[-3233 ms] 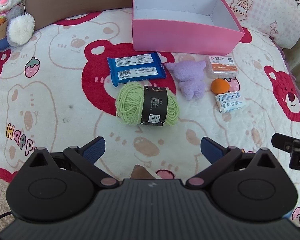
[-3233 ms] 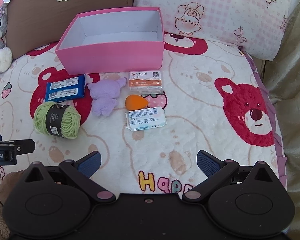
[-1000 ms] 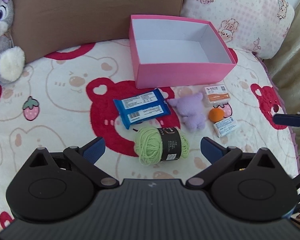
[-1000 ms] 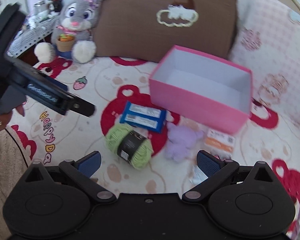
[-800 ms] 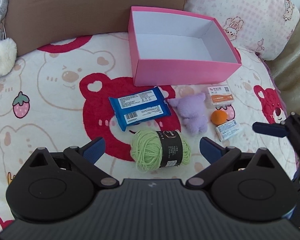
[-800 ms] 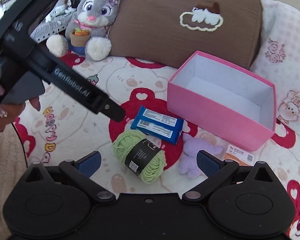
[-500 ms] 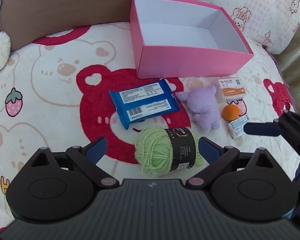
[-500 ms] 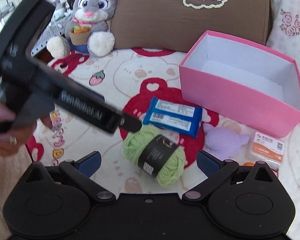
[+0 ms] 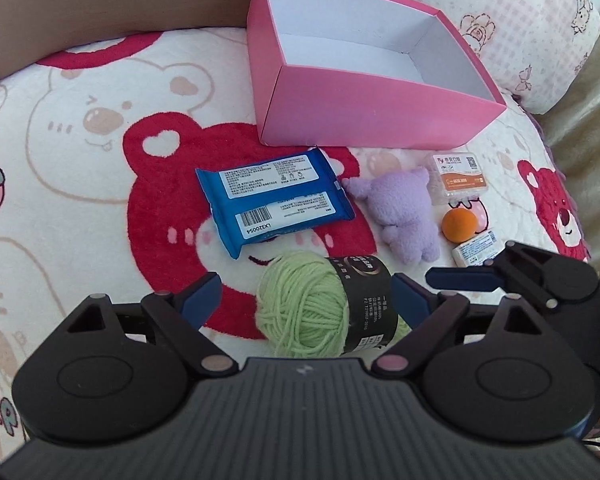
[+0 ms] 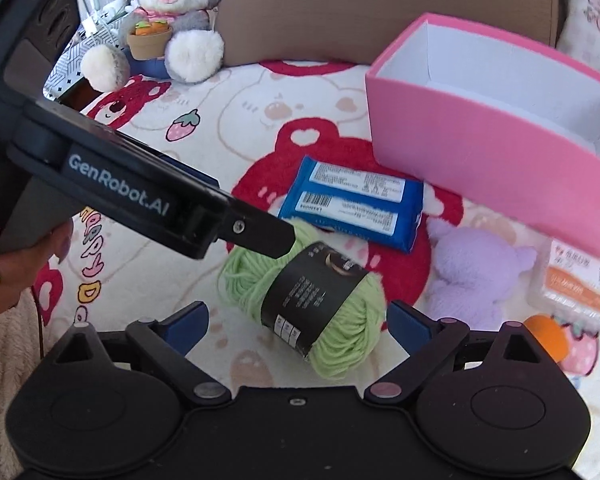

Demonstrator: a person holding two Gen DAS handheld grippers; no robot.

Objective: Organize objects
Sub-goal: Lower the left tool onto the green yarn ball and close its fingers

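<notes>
Wipes pack (image 9: 274, 200) and purple plush (image 9: 404, 212) seemingly crowd green yarn (image 9: 324, 308).

Both wrist cameras look steeply down, close over the bed. Each faces the green yarn ball (image 9: 324, 304) nearby, with the pink box (image 9: 364, 120) farther; both views share these.

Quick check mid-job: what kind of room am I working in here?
Most likely a bedroom, on a bed: a plush bear-print blanket covers the surface, pillows line the back, and a stuffed rabbit sits against them.
</notes>
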